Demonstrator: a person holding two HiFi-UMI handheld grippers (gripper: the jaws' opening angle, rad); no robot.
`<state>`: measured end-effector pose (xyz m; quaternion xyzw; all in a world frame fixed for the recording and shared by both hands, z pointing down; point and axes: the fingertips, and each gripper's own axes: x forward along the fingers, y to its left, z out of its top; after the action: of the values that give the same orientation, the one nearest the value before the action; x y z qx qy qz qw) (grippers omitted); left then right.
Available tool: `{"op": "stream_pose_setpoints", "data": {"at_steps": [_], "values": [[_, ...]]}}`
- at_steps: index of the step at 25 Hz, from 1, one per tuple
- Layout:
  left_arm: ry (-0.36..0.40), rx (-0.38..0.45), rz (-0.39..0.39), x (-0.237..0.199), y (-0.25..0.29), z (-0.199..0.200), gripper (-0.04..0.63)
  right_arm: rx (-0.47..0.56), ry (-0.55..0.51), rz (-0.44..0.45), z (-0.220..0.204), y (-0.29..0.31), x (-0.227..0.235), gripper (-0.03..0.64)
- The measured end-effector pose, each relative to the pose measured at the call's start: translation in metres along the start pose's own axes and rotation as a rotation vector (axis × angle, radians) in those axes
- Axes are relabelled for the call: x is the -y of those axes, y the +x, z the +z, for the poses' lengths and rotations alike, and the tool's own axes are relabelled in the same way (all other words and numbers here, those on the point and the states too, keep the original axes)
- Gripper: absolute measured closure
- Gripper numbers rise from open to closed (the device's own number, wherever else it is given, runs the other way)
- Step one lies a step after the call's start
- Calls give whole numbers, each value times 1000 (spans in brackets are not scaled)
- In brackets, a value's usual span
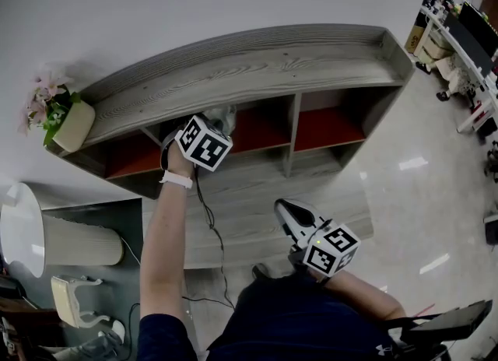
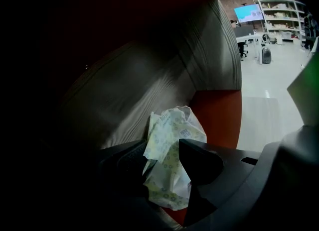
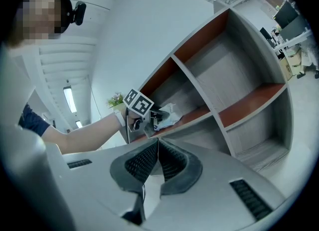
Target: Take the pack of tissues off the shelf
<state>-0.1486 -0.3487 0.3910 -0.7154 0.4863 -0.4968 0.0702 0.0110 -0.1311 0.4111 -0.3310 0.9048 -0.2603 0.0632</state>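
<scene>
The pack of tissues point(image 2: 175, 134), white with a pale printed pattern and crumpled, lies on the red floor of a compartment in the grey wooden shelf point(image 1: 249, 64). My left gripper point(image 2: 164, 151) reaches into that compartment, open, its two black jaws on either side of the pack's near end. From the head view the pack point(image 1: 225, 115) shows just beyond the left gripper point(image 1: 220, 124). In the right gripper view the pack point(image 3: 170, 111) sits at the tip of the left gripper point(image 3: 155, 116). My right gripper point(image 3: 158, 143) is shut with nothing in it, held low in front of me point(image 1: 282, 208), away from the shelf.
A potted pink flower point(image 1: 64, 117) stands on the shelf's left end. The other red-floored compartments point(image 1: 331, 127) hold nothing. A white lamp point(image 1: 47, 236) and a chair point(image 1: 74, 301) are at the lower left; desks and equipment point(image 1: 467, 48) stand far right.
</scene>
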Motion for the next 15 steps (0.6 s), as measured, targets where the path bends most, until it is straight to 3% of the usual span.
{"op": "stream_pose_setpoints", "data": {"at_steps": [2,6,15], "values": [[-6,1,2,2,-1,1,395,-1,9,-3,-1,-3,1,603],[4,29,5,9,-8,4,525,-3,10,1,-2,-7,0,603],[-5,170,2,24,-29,12,574,-28,62,22,-14,-8,-5,603]]}}
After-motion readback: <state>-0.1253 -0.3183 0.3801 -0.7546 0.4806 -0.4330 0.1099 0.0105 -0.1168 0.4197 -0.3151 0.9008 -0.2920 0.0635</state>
